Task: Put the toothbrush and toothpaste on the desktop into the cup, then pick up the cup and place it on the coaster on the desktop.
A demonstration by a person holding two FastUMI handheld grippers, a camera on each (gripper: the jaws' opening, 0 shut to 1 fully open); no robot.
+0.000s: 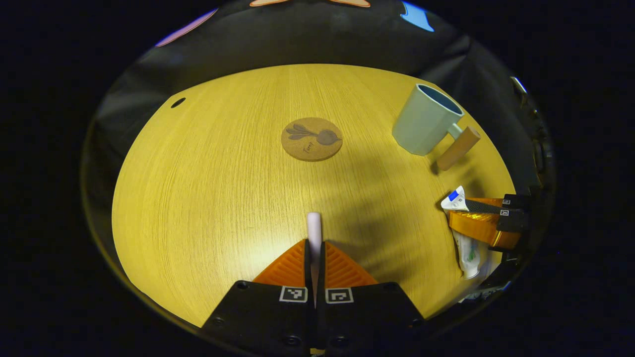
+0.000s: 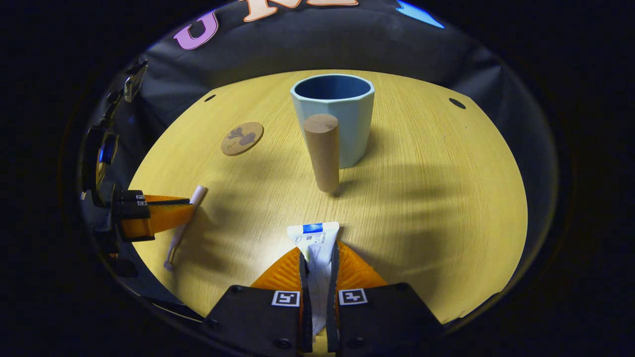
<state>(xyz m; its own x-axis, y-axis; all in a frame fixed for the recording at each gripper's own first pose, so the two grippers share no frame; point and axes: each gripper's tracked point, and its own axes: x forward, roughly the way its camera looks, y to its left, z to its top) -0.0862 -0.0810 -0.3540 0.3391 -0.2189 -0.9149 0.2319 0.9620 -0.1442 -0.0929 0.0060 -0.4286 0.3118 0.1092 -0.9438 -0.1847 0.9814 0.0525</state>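
The left gripper [image 1: 314, 258] and right gripper [image 2: 317, 263] match: black screwed housings behind the jaws, each bearing two square black-and-white markers.

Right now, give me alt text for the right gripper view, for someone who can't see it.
The right gripper grips a toothpaste tube between its fingers above a wooden desktop. Straight ahead stands an empty blue cup with a wooden handle facing the camera. To the left, a round coaster lies flat, and the left gripper holds a toothbrush.
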